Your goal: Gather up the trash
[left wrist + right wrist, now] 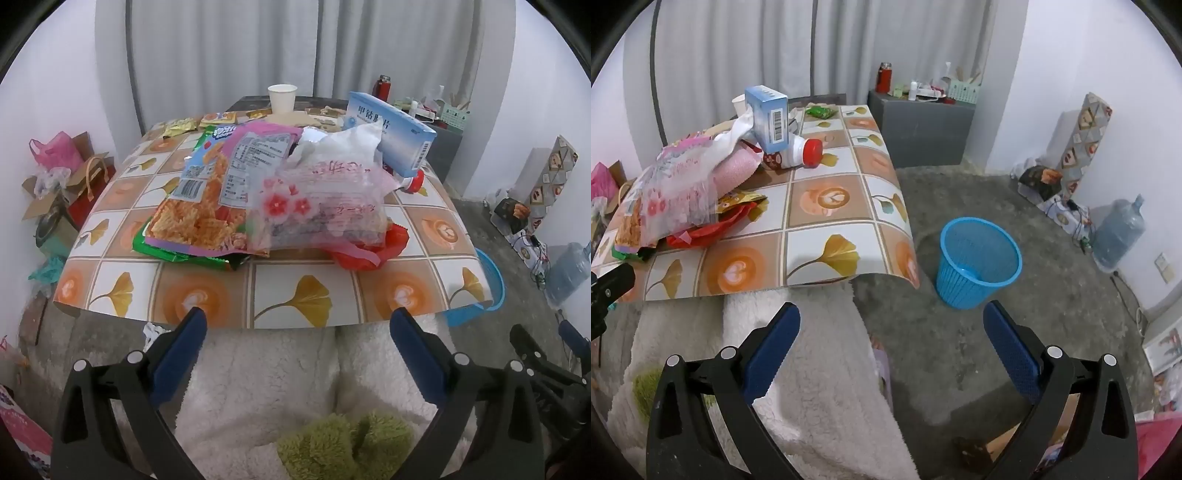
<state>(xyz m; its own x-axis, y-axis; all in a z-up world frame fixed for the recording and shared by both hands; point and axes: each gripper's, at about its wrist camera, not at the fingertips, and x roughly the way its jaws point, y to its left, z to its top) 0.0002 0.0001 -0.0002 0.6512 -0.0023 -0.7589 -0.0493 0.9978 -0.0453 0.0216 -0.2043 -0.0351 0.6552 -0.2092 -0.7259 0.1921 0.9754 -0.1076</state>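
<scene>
Jaws of both grippers released, nothing between them — trash pile ahead, bin to the right.

Left gripper (pixel 297 325) faces the heap of snack bags (pixel 258 192) in the middle of its frame, long side across the bench (pixel 295 295), so the left is nearer; right gripper (pixel 892 321) faces the blue bin (pixel 979 264) on the floor — crumpled wrappers, a box, a red-capped bottle (pixel 798 149).

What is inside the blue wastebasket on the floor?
The blue wastebasket looks empty: only its bare inner wall and part of the bottom show. The near wall hides the rest of the bottom.
</scene>
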